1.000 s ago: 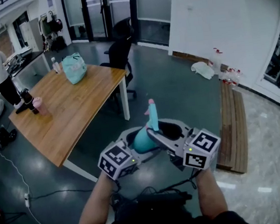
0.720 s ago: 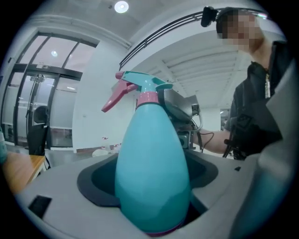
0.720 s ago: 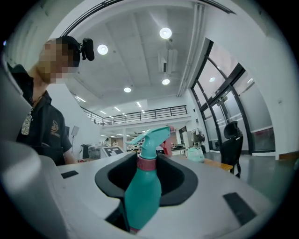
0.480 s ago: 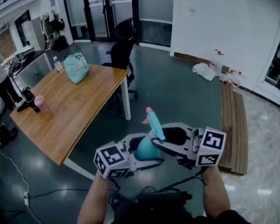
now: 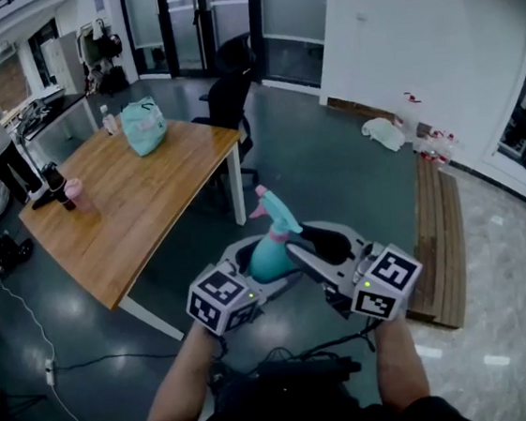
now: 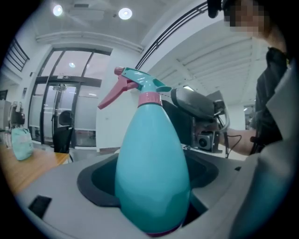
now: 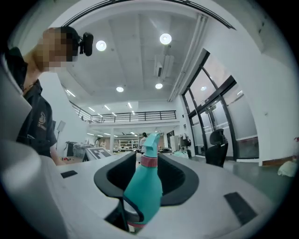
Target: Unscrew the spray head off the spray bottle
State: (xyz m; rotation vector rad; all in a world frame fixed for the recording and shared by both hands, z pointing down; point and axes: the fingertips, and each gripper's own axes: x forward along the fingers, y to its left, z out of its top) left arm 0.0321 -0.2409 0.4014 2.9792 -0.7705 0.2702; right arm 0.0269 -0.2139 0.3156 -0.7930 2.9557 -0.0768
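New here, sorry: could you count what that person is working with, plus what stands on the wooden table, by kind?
Grippers: 2, the left gripper and the right gripper
Spray bottle: 1
Bag: 1
Clear bottle: 1
Pink cup: 1
Dark flask: 1
Total: 7

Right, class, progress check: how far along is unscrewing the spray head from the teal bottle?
Done: nothing yet; the teal spray head with pink trigger still sits on the teal plastic spray bottle, pink collar seated on the neck. In hand: the left hand-held gripper clamps the bottle's body; that body also stands between the right hand-held gripper's jaws, grip unclear. Left: grasp the head and twist it off.
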